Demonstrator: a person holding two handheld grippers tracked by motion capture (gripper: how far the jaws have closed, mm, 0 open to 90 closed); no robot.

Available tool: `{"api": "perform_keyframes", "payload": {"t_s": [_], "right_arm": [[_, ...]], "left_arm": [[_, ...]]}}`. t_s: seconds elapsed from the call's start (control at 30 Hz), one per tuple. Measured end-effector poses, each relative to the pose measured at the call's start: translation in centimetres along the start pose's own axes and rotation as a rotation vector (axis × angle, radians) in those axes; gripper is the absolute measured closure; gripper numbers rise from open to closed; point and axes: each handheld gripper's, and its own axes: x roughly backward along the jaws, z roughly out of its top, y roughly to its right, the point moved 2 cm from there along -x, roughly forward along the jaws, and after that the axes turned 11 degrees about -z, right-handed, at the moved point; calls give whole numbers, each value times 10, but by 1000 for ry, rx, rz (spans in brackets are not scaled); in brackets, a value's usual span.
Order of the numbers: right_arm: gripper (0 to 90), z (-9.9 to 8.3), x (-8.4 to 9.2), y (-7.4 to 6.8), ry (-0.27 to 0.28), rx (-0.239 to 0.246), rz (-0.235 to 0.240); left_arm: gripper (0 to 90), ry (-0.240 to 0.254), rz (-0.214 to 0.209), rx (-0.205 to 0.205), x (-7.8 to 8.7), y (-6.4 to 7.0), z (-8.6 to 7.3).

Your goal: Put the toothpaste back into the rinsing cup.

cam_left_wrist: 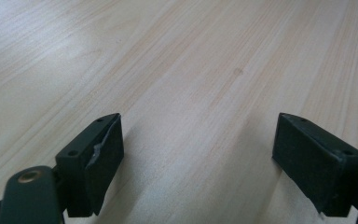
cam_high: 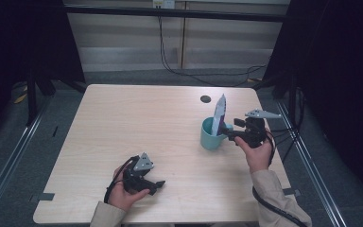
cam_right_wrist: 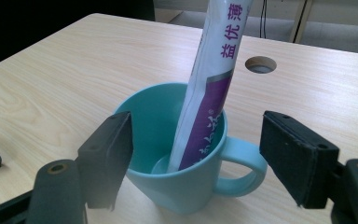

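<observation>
- A light wooden table (cam_high: 137, 123) is seen from above, with a round cable hole (cam_high: 205, 99) set toward 1 o'clock from its centre.
- A teal mug (cam_high: 211, 135) is stood upright at about 3 o'clock on the table, with its handle turned toward the right gripper.
- A white and purple tube (cam_high: 220, 115) is stood inside the mug, its lower end on the mug's floor and its top leaned against the rim, tilted toward 1 o'clock in the high view.
- The right gripper (cam_high: 230, 132) is held by the right hand (cam_high: 256, 151) just beside the mug at its 3 o'clock side.
- In the right gripper view its jaws are spread wide, one on each side of the mug (cam_right_wrist: 186, 154); nothing is gripped, and the tube (cam_right_wrist: 207, 88) is seen between them, farther off.
- The left gripper (cam_high: 158, 185) is held by the left hand (cam_high: 123, 194) near the table's 7 o'clock edge, well apart from the mug.
- In the left gripper view its jaws are spread wide just above bare tabletop (cam_left_wrist: 191, 70), with nothing between them.
</observation>
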Motion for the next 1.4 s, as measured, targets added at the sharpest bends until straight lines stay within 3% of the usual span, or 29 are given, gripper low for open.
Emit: {"api": "perform_keyframes", "payload": {"t_s": [0.7,1.4], "right_arm": [[218,-14,18,-3,-50,78,25],[168,-41,28,2,-79,66,61]], "left_arm": [[158,-3,-1,-3,0,0,0],[157,-4,-1,-5,0,0,0]]}}
